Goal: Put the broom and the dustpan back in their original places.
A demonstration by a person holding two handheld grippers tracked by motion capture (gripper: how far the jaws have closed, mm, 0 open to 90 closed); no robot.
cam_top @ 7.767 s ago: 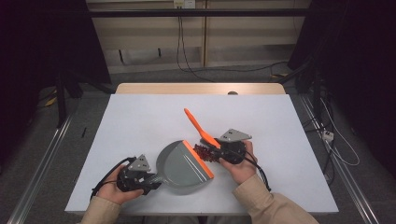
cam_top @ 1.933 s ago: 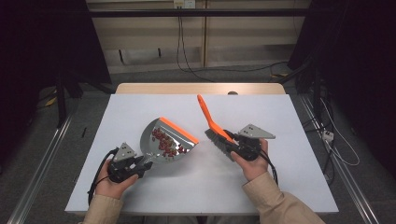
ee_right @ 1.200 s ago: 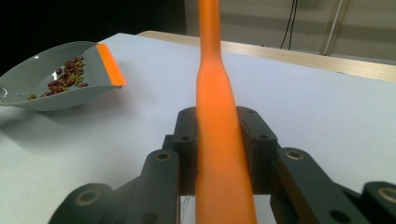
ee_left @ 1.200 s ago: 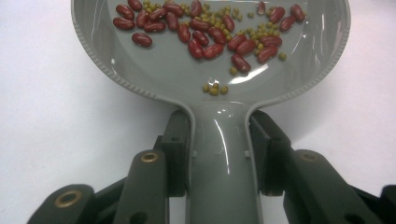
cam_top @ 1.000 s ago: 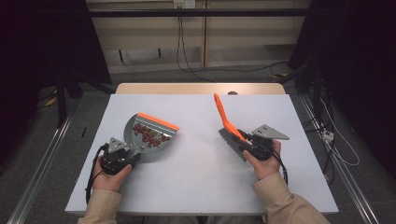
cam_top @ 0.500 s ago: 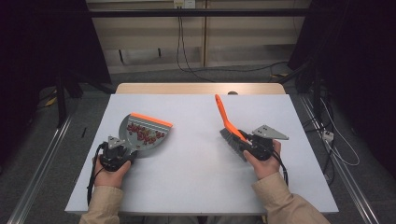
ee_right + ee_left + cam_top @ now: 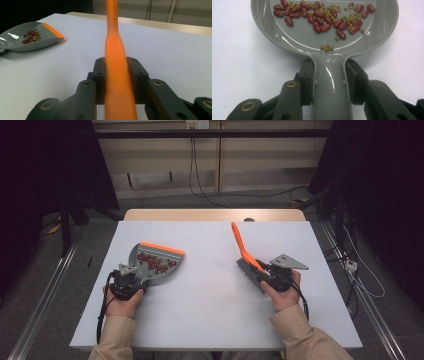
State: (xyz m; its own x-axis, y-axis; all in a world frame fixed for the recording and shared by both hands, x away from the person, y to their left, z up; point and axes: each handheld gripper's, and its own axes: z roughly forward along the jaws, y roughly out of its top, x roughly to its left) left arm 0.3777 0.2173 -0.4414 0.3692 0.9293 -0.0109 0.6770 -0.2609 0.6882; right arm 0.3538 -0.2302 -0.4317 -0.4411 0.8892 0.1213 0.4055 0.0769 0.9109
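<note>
Left claw (image 7: 131,281) grips dustpan (image 7: 156,262) handle, beans (image 7: 322,17) inside, pan on table (image 7: 210,290). Right claw (image 7: 265,276) grips brush (image 7: 243,251). Sweeping judged done; next, likely carry pan level to empty.

The dustpan (image 7: 150,265) is grey with an orange strip along its front lip (image 7: 161,248). Inside it lie dark red kidney beans (image 7: 319,20) mixed with small olive-green mung beans (image 7: 326,48). The brush (image 7: 245,252) has a bright orange handle and grey bristles (image 7: 246,266). The table (image 7: 210,290) is plain white — its far edge pale wood. Both grippers' jaws are black — the left gripper (image 7: 329,80), the right gripper (image 7: 117,75).
</note>
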